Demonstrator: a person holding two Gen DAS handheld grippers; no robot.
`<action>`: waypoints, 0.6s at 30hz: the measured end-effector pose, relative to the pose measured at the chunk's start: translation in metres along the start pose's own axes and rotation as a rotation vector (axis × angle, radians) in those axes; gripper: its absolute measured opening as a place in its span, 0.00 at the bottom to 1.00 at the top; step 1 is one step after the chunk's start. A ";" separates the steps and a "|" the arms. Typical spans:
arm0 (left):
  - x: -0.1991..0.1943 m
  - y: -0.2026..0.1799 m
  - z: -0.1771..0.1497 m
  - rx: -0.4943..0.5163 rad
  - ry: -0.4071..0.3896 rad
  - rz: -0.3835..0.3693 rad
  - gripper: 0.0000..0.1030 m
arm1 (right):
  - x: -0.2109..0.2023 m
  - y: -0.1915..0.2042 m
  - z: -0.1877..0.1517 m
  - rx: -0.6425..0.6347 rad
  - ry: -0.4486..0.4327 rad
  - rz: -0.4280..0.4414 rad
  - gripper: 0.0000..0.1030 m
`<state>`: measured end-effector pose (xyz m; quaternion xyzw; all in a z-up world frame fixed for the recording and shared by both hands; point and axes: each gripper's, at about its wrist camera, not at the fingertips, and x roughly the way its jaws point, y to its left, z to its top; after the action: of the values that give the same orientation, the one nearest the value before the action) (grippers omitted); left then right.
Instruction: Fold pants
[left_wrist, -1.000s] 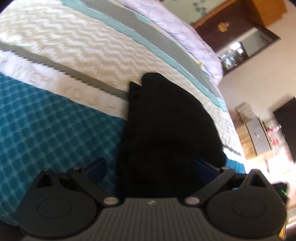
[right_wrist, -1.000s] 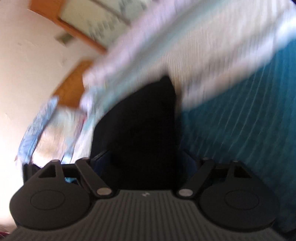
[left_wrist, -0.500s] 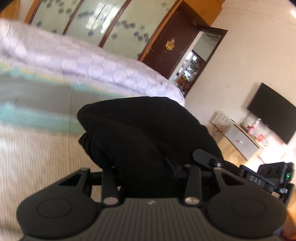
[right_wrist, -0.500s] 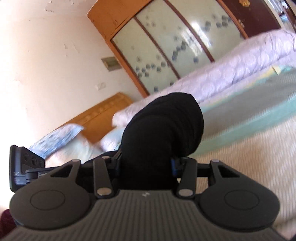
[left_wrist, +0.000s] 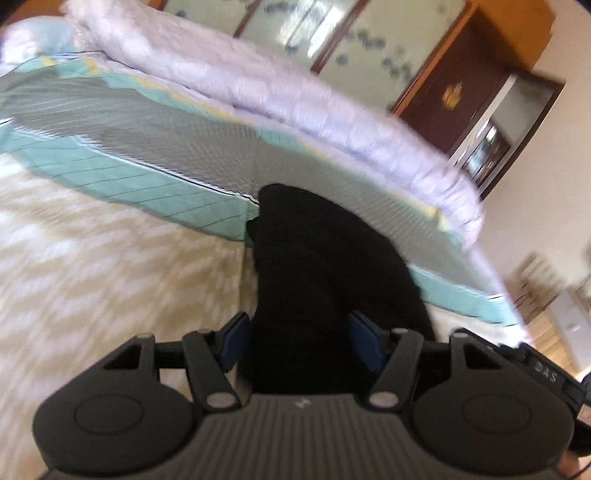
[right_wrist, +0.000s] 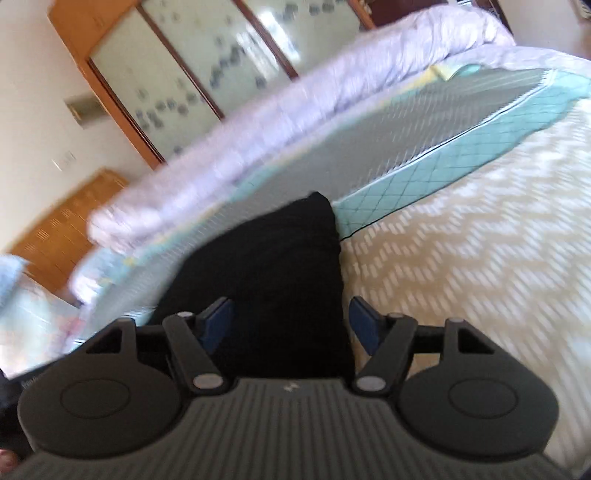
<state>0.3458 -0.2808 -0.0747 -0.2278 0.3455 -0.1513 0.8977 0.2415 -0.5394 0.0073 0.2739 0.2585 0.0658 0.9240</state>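
The black pants (left_wrist: 325, 280) look soft and limp. Both the left gripper (left_wrist: 301, 341) and right gripper (right_wrist: 291, 325) have just reopened, jaws spread around the bundle; edges offer the best grip.

pants (left_wrist: 325, 280) — black | bedspread (left_wrist: 110, 280) — beige-white zigzag, teal and grey quilted bands | duvet (left_wrist: 295, 96) — pale lilac

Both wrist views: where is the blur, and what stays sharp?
Left wrist view: bedspread and white duvet streak with motion blur; hand-held gripper stays crisp. Right wrist view: same smear on bedding and wardrobe; black pants show no detail.
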 end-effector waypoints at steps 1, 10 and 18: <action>-0.025 0.006 -0.012 -0.022 -0.004 -0.006 0.58 | -0.027 0.001 -0.012 0.015 -0.006 0.011 0.70; -0.161 0.014 -0.120 0.100 0.027 0.089 0.58 | -0.165 0.049 -0.140 -0.098 0.181 -0.091 0.70; -0.158 0.002 -0.159 0.186 0.011 0.101 0.58 | -0.175 0.073 -0.175 -0.114 0.226 -0.123 0.70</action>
<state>0.1235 -0.2590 -0.0929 -0.1248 0.3460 -0.1385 0.9195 0.0028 -0.4417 -0.0012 0.1953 0.3732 0.0543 0.9053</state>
